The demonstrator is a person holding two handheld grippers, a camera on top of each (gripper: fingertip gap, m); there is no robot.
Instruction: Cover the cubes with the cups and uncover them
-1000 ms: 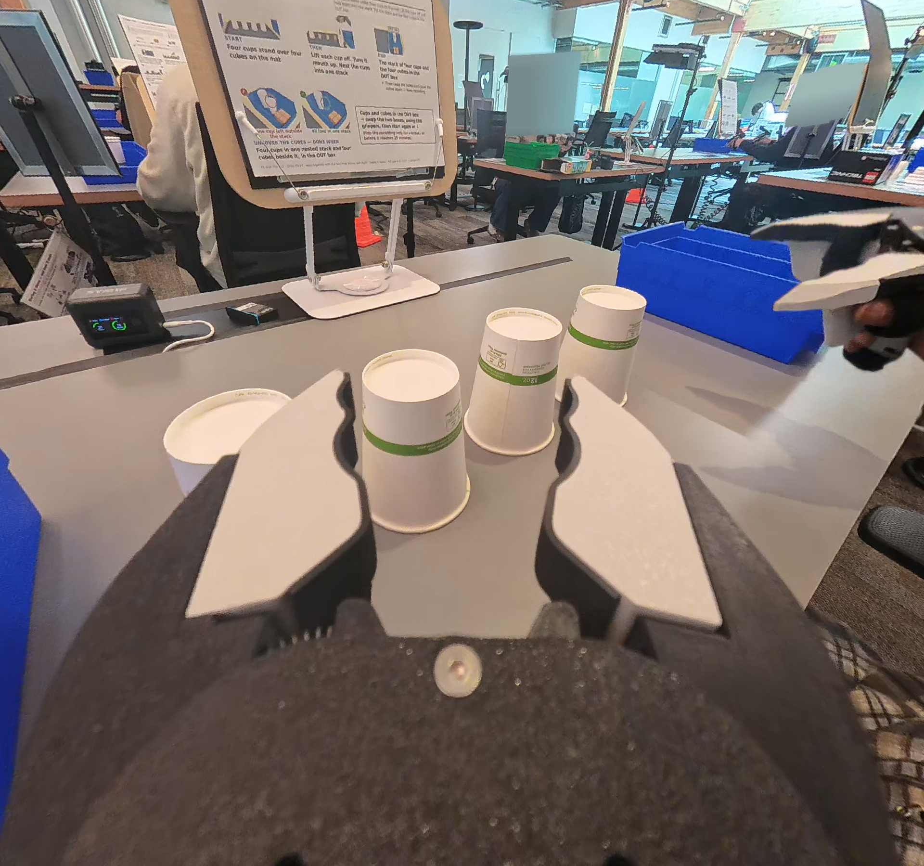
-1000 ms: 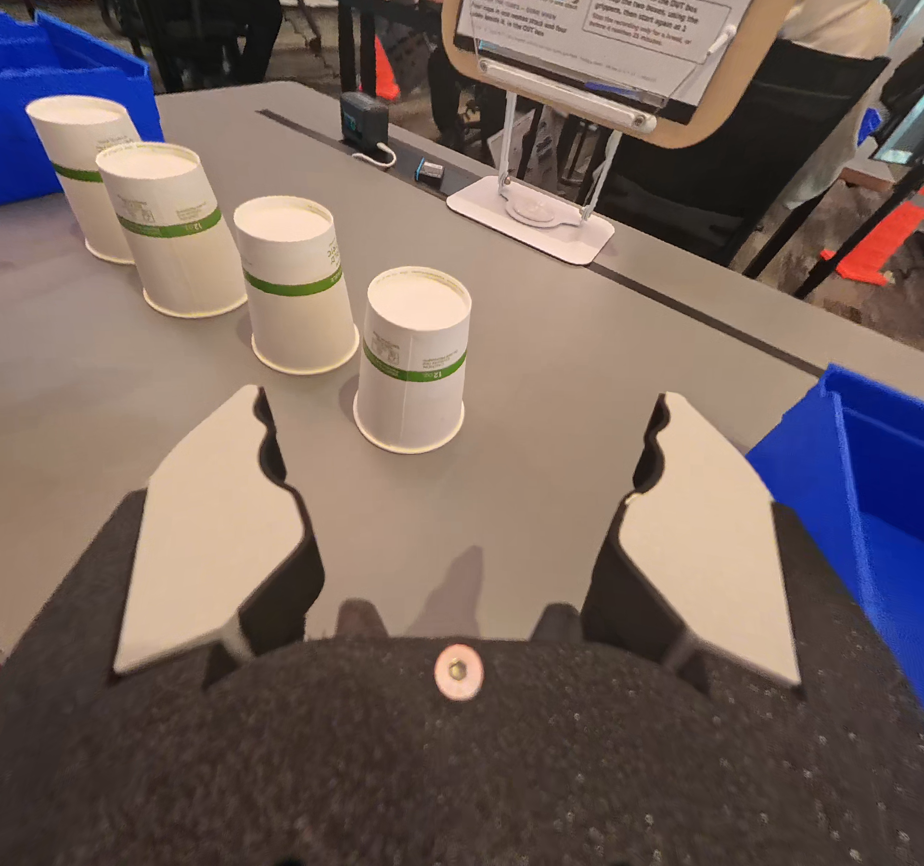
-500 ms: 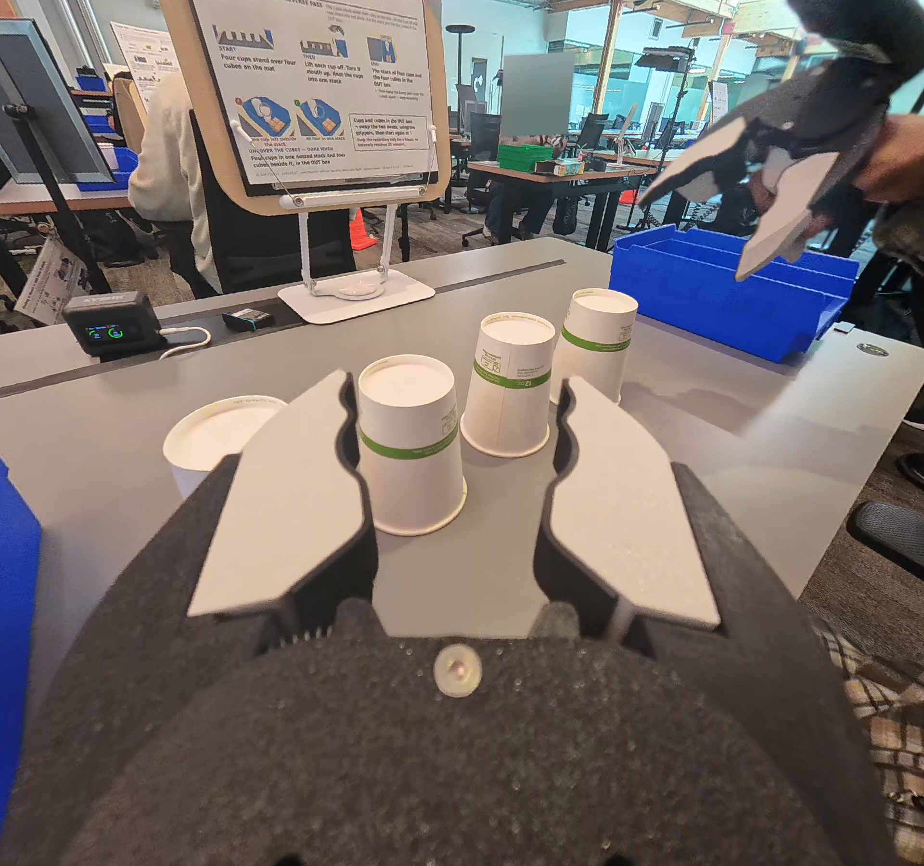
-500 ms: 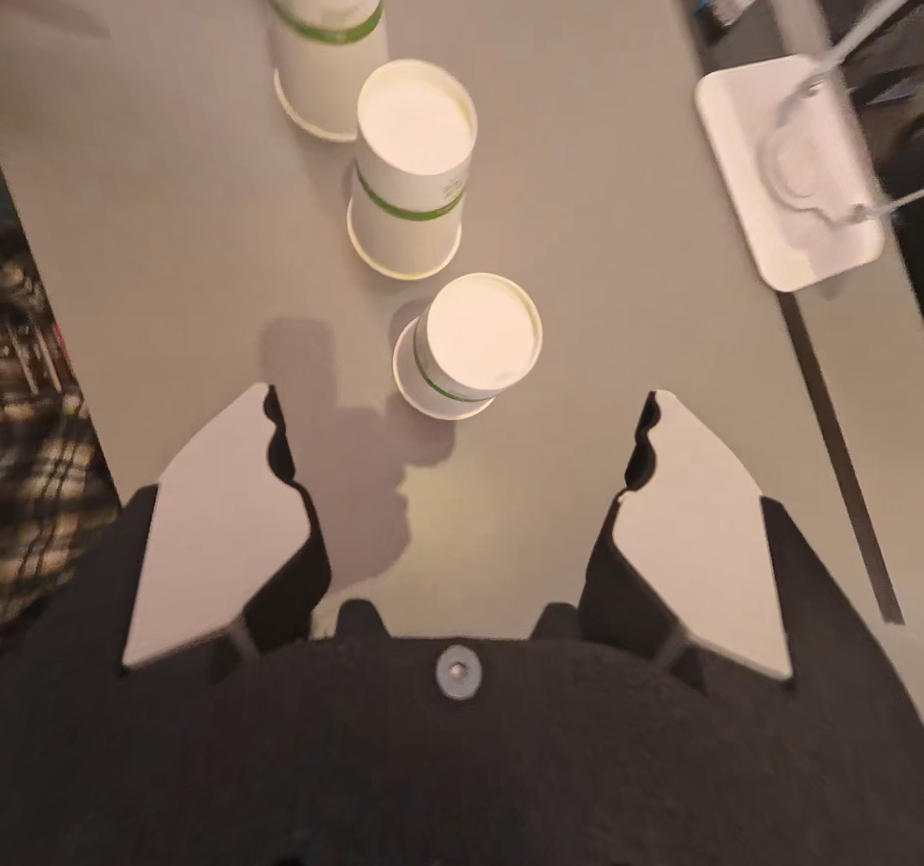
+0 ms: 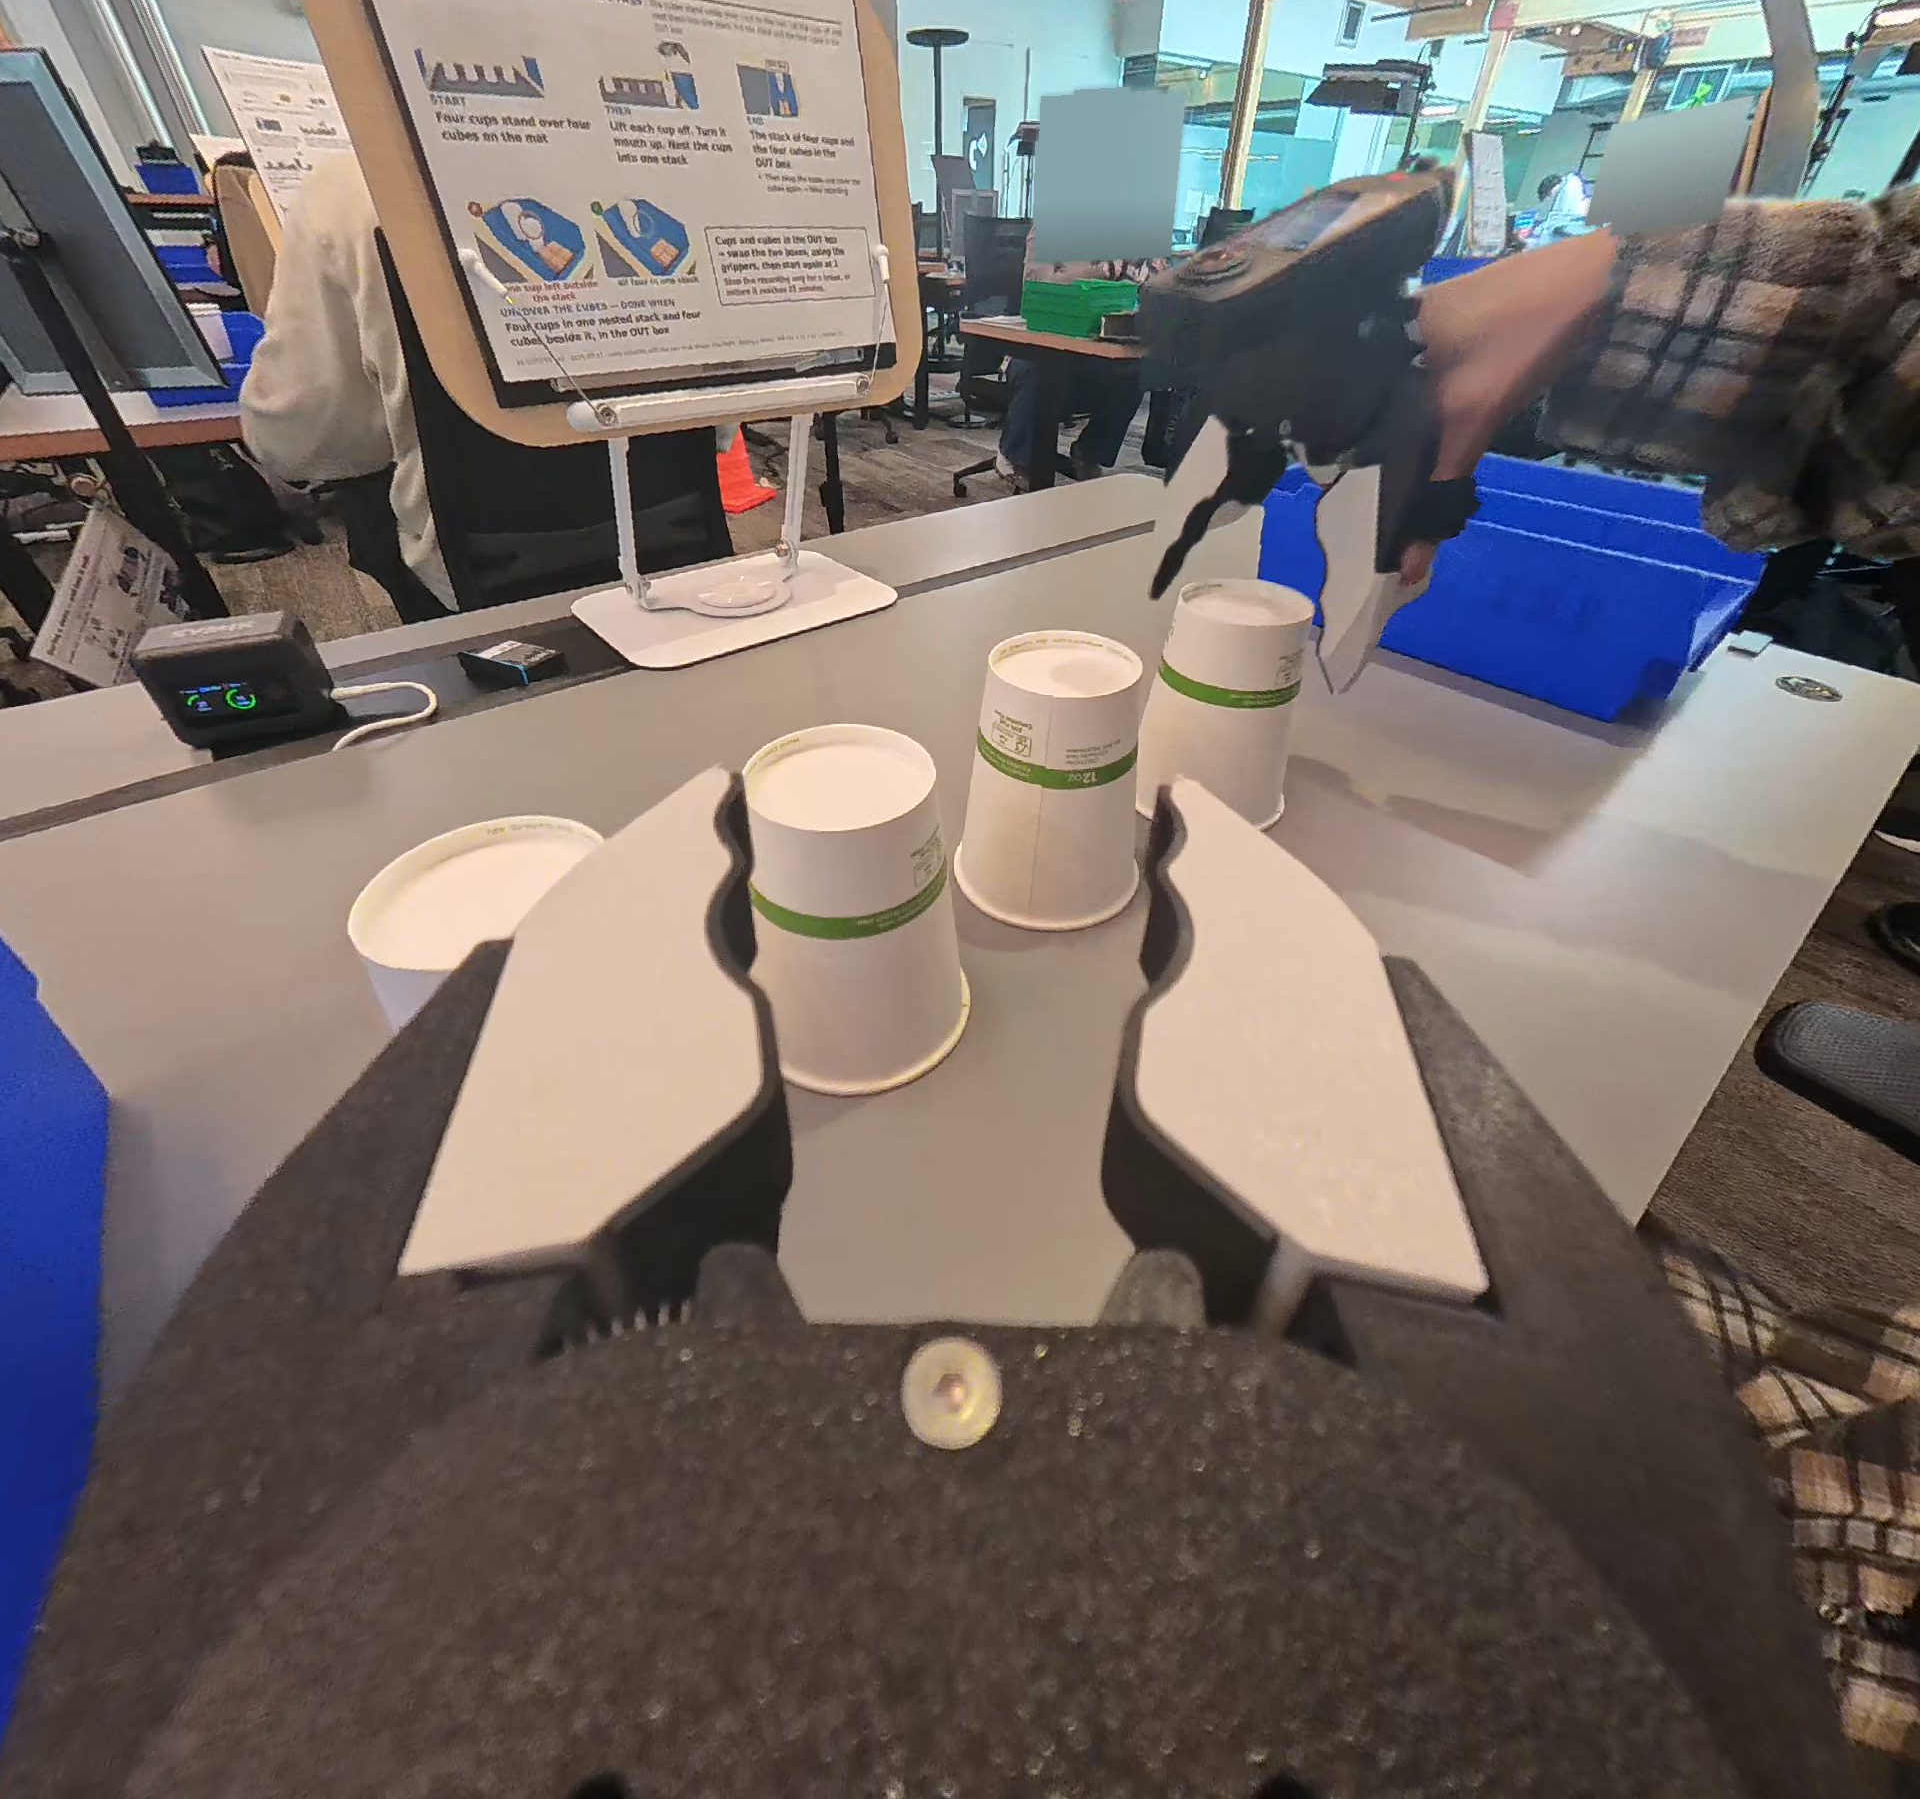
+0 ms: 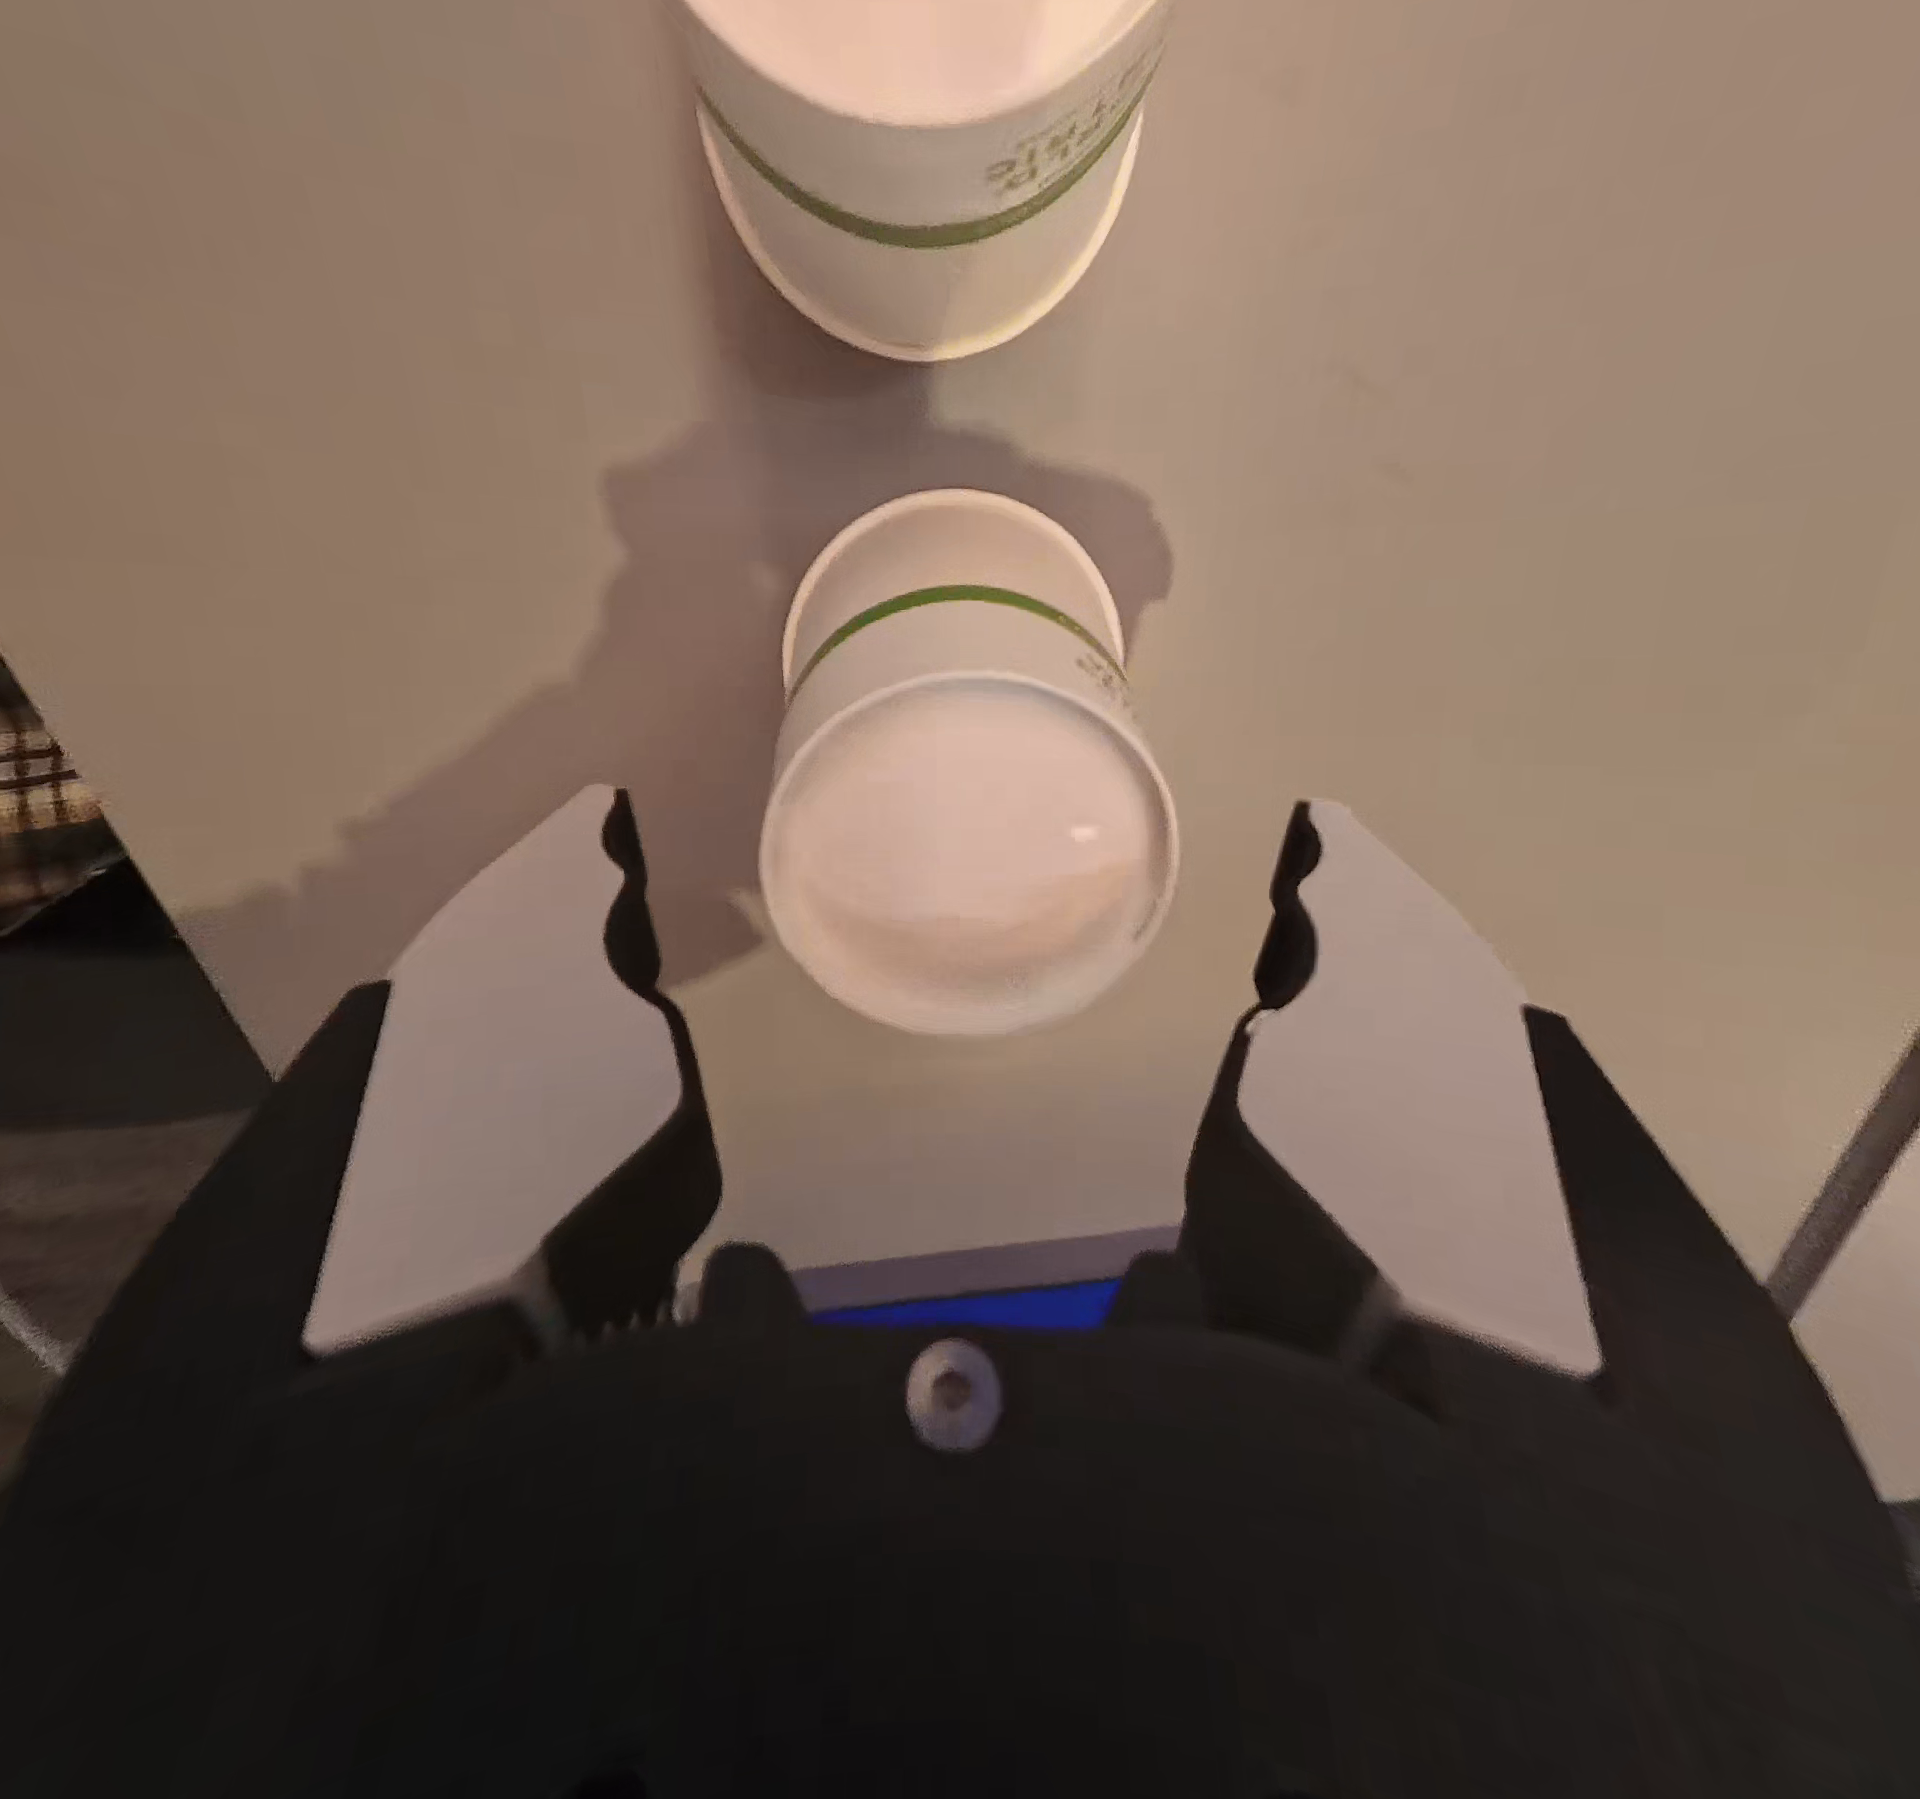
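Observation:
Several white paper cups with green bands stand upside down in a row on the grey table [image 5: 1455, 918]. In the left wrist view these are the near-left cup [image 5: 468, 897], the second cup [image 5: 852, 928], the third cup [image 5: 1049, 783] and the far cup [image 5: 1226, 700]. My left gripper [image 5: 945, 814] is open, with the second cup between its fingers, close to the left one. My right gripper [image 5: 1252, 632] hangs open, pointing down over the far cup. In the right wrist view that cup's base [image 6: 966, 897] lies between my right gripper's [image 6: 958, 809] open fingertips. No cubes show.
A blue bin [image 5: 1538, 606] stands behind the far cup, and another blue bin [image 5: 42, 1126] sits at the left edge. An instruction board on a white stand [image 5: 623, 139] and a small black device [image 5: 229, 689] are at the back. The table's right edge is near.
My right gripper swung from beside the row to above the far cup, now pointing straight down and closer to it. My left gripper has barely moved.

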